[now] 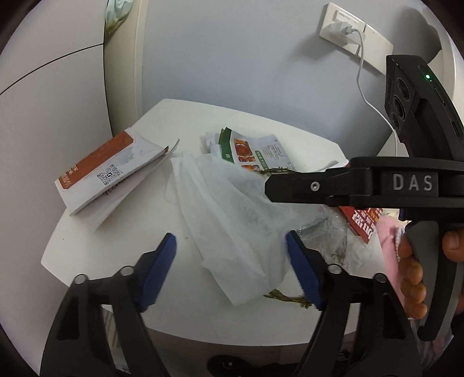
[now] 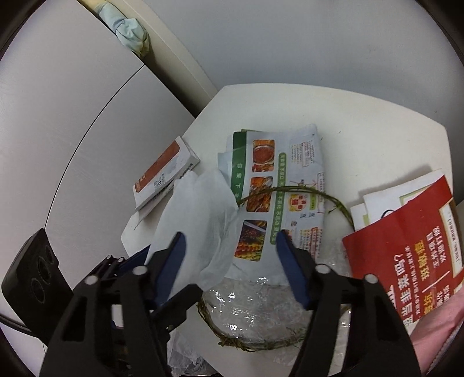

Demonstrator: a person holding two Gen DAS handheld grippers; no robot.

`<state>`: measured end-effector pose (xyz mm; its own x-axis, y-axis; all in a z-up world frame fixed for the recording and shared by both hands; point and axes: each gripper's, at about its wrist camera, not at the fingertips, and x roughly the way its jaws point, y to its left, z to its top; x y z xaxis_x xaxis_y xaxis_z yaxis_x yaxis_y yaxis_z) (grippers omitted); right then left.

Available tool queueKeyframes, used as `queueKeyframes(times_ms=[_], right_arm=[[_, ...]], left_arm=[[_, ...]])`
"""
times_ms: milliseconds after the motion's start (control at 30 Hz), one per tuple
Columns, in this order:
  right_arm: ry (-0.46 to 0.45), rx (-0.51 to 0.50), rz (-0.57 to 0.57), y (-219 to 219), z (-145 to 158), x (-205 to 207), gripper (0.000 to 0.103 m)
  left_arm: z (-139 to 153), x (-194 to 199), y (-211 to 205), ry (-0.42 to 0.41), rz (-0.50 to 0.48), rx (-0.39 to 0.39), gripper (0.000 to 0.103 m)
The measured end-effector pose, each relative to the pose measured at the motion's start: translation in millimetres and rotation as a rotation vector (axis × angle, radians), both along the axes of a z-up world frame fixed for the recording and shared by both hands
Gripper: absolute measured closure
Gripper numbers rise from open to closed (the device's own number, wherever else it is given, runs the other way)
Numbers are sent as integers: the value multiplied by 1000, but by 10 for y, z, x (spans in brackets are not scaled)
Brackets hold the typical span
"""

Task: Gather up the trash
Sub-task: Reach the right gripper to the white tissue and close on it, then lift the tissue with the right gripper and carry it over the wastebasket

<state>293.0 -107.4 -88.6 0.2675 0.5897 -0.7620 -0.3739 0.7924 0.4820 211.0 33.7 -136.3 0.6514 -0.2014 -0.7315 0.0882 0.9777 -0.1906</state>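
A crumpled white tissue (image 1: 232,220) lies mid-table on the small white table (image 1: 116,261). My left gripper (image 1: 232,269) stands open over its near end, blue pads on either side and not pressing. Behind the tissue lies a food flyer (image 1: 249,150). In the right wrist view my right gripper (image 2: 232,261) is open, its pads straddling the tissue (image 2: 200,220) and the flyer (image 2: 272,185). A green twig ring (image 2: 261,345) circles crinkled clear plastic (image 2: 261,304) just below the pads. A red leaflet (image 2: 406,255) lies to the right.
An orange-and-white booklet (image 1: 110,174) lies open at the table's left. A wall socket with a charger and white cable (image 1: 345,26) is behind. A person's hand (image 1: 411,275) holds the right gripper's handle. Pink cloth (image 1: 385,237) lies at the right edge.
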Motion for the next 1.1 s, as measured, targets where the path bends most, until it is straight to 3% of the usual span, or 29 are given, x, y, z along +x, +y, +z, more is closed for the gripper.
queueKeyframes(times_ms=[67, 200, 300, 367, 500, 800, 1100], right_arm=[[4, 5, 10, 7, -9, -9, 56], [5, 11, 31, 29, -19, -41, 75], [6, 17, 50, 51, -15, -72, 83], [4, 17, 60, 82, -17, -85, 88], [-14, 18, 66, 113, 2, -107, 99], [-47, 59, 83, 71, 190, -227, 100], [-101, 94, 105, 12, 554, -484, 100]], left_arm=[[-20, 6, -3, 4, -10, -18, 46], [-30, 2, -29, -2, -21, -27, 56], [-27, 1, -47, -9, -32, -26, 67], [-15, 9, -58, -10, -36, -30, 82], [9, 11, -70, -14, -42, -30, 95], [187, -86, -122, -55, -41, -15, 98], [565, -337, -141, -111, -27, 9, 98]])
